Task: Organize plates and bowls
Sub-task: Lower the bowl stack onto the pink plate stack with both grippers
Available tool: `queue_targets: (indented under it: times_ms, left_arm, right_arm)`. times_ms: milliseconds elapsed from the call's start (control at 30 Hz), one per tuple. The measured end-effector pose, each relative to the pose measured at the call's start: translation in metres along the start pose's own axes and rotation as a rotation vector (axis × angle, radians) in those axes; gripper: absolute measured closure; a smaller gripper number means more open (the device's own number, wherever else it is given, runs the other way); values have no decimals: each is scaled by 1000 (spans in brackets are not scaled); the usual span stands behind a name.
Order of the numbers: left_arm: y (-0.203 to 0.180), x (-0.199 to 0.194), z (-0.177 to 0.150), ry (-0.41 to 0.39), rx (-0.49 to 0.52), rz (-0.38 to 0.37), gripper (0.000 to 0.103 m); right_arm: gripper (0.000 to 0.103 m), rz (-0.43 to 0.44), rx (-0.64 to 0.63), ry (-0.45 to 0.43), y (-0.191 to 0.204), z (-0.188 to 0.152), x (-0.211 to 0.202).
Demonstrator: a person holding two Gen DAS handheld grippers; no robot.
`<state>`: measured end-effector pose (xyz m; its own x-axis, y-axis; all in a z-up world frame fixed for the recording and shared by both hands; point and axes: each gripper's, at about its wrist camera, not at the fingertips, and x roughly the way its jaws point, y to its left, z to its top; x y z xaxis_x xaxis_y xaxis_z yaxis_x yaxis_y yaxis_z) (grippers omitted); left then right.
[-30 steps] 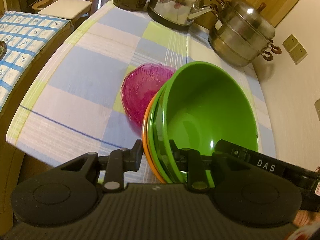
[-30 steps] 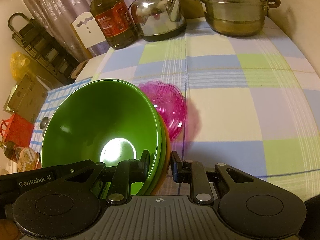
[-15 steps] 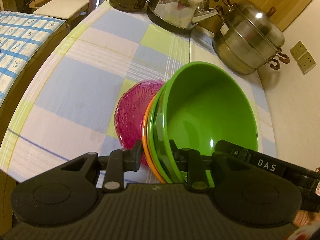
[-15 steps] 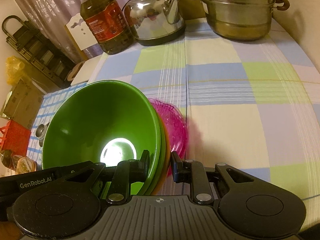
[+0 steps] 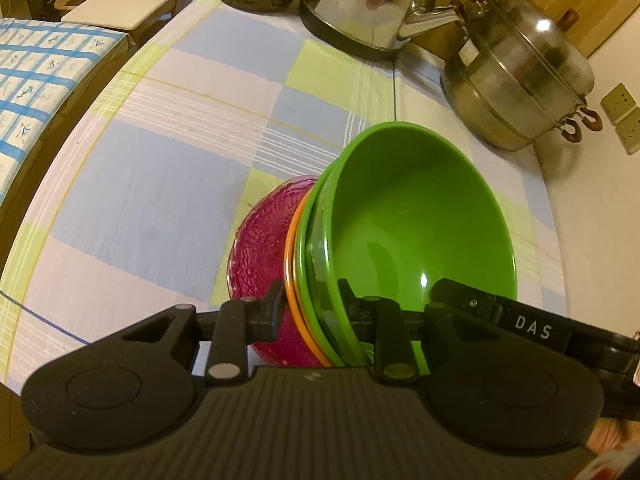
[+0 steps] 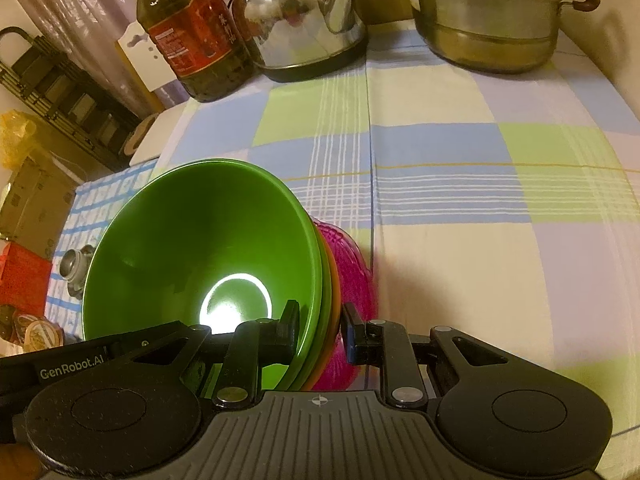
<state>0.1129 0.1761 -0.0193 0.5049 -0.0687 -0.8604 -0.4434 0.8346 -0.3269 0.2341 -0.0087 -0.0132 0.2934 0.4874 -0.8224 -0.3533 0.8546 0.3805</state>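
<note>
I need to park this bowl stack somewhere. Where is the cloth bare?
Bare: the wide checked tablecloth between the pink dish and the steamer pot, and the blue squares left of the dish. Crowded: the far edge, with oil bottle, kettle and steamer side by side.

Glossy green plastic bowl (image 5: 416,224) nested in green and orange bowls (image 5: 291,256), tilted, above ribbed translucent magenta plate (image 5: 262,240).

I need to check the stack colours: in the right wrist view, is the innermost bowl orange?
No, the innermost bowl is green; only a thin orange rim shows behind it.
</note>
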Motion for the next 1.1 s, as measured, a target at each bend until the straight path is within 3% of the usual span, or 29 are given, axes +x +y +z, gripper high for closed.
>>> queue_targets:
  times_ms: [1100]
  left_arm:
    - [14, 32, 6, 27, -19, 2, 79]
  right_arm:
    - [81, -17, 12, 50, -1, 3, 34]
